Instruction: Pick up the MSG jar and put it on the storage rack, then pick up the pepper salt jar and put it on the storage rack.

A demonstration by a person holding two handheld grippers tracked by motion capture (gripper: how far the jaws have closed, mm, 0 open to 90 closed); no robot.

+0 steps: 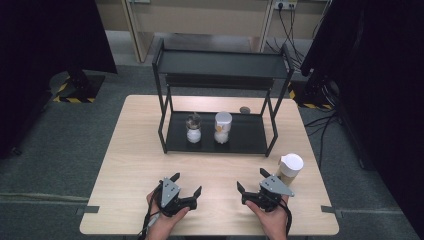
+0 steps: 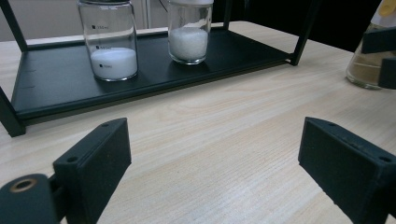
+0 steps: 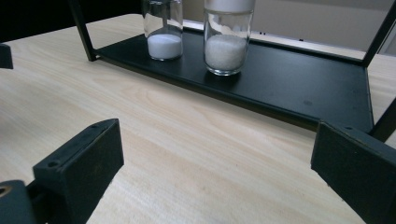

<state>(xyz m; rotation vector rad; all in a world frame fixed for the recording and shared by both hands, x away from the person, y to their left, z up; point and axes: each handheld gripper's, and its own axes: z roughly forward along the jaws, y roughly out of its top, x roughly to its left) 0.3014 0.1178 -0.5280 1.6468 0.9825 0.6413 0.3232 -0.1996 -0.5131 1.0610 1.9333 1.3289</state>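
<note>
Nearest the person, the left gripper (image 1: 186, 184) rests low over the front of the wooden surface (image 1: 130, 165), its jaws spread wide with nothing between them. The right gripper (image 1: 252, 180) sits beside it, well apart, jaws likewise spread wide and empty. Just beyond the right gripper, near the right edge of the surface, stands a white-lidded jar (image 1: 290, 167) with brownish contents, the closest thing to either gripper. Farther back, in the middle of the surface, is a black two-tier rack (image 1: 170, 137). On its lower shelf stand two glass jars, both upright and a little apart: a dark-lidded jar (image 1: 193, 128) with white powder on the left and a white-capped jar (image 1: 223, 128) with coarser white grains on the right. Behind the rack a small round dark object (image 1: 245, 109) lies on the surface.
</note>
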